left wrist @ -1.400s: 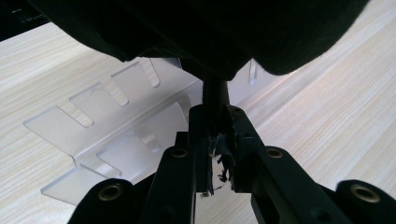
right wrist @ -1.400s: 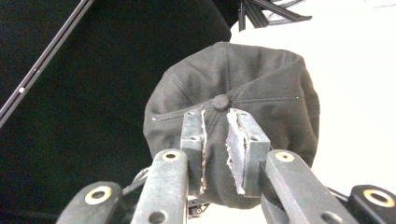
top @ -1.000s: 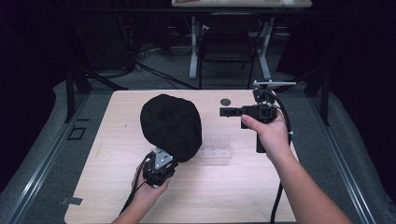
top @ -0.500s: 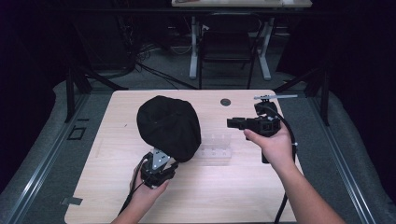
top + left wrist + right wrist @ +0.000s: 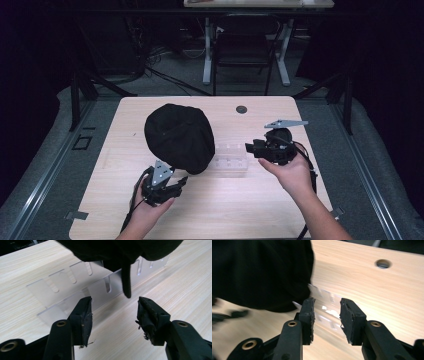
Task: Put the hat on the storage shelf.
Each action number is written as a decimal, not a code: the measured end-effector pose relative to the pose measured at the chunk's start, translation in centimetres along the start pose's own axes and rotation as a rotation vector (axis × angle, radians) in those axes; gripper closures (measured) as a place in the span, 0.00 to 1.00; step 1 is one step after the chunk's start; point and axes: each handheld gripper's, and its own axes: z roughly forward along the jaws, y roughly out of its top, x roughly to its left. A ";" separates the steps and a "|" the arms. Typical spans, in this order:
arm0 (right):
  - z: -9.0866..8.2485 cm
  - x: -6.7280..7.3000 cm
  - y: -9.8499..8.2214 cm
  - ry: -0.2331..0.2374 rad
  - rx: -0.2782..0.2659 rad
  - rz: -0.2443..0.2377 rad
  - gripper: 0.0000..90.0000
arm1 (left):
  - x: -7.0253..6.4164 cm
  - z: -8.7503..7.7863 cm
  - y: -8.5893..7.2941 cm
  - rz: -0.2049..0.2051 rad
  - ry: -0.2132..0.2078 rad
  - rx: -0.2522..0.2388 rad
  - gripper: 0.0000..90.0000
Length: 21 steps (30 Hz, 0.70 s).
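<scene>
Clear rack (image 5: 231,163) partly under black cap (image 5: 179,137)

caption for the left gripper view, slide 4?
Open left gripper facing black cap draped on clear slotted rack.

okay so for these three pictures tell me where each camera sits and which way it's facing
High view: above the person's side, looking forward and down on the table; both forearms, left gripper, right gripper.
Left gripper view: rides that gripper, facing the clear slotted rack and black cap; open jaws.
Right gripper view: rides that gripper, facing the cap's side; open jaws.
Shared: cap and rack.
</scene>
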 end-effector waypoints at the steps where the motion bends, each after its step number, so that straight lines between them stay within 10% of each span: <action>1: 0.0 0.3 -0.6 0.002 -0.025 -0.029 0.69 | 0.3 -0.4 -0.1 -0.005 0.001 -0.005 0.50; 11: 0.6 0.3 -3.9 -0.019 0.000 -0.025 0.69 | 3.0 -3.2 -2.3 -0.057 0.045 -0.013 0.51; 21: 1.2 -1.1 -8.5 -0.067 -0.048 0.021 0.69 | 4.5 -2.6 -4.2 -0.114 0.071 0.012 0.51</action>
